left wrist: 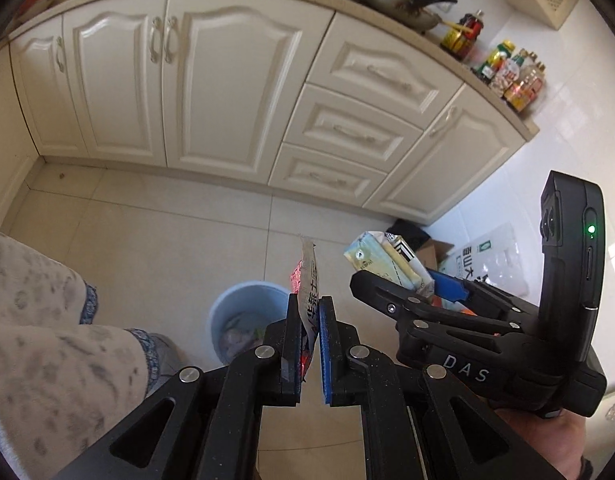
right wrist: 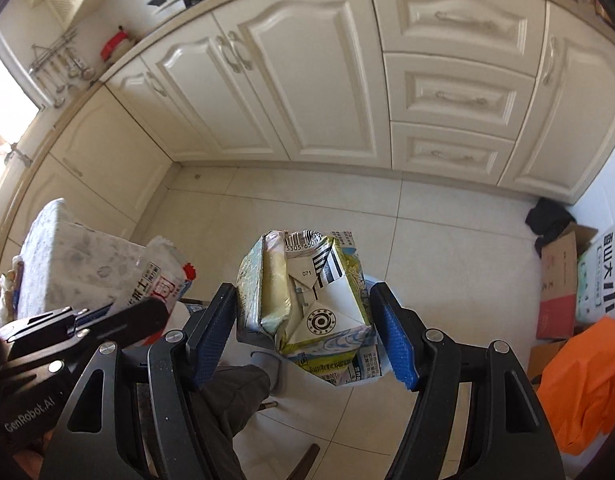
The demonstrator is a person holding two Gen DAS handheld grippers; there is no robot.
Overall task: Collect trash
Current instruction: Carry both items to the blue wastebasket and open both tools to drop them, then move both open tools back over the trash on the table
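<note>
Kitchen floor scene, both grippers pointing steeply downward. The left gripper (left wrist: 309, 344) has its jaws nearly closed, pinching a flat printed wrapper (left wrist: 308, 280) whose red-and-white top stands up above the pads. Just beyond and below its fingertips a pale blue bin (left wrist: 243, 320) sits on the tiled floor (left wrist: 167, 240); inside it lies crumpled, pale refuse (individual items cannot be made out).

The right gripper (right wrist: 303, 332) holds a crushed drink carton (right wrist: 307, 304) between its blue pads at a medium-wide span, barcode end uppermost; the same carton (left wrist: 387, 264) appears to the right in the left-wrist view.

At the right wall stand an opened brown cardboard box (right wrist: 557, 280) (contents hidden), a white sack with large printed characters (right wrist: 605, 280) and an orange bag (right wrist: 587, 380). Cream cabinets (left wrist: 187, 80) line the background. A person's patterned trouser leg (left wrist: 47, 340) occupies the left edge beside the bin.
</note>
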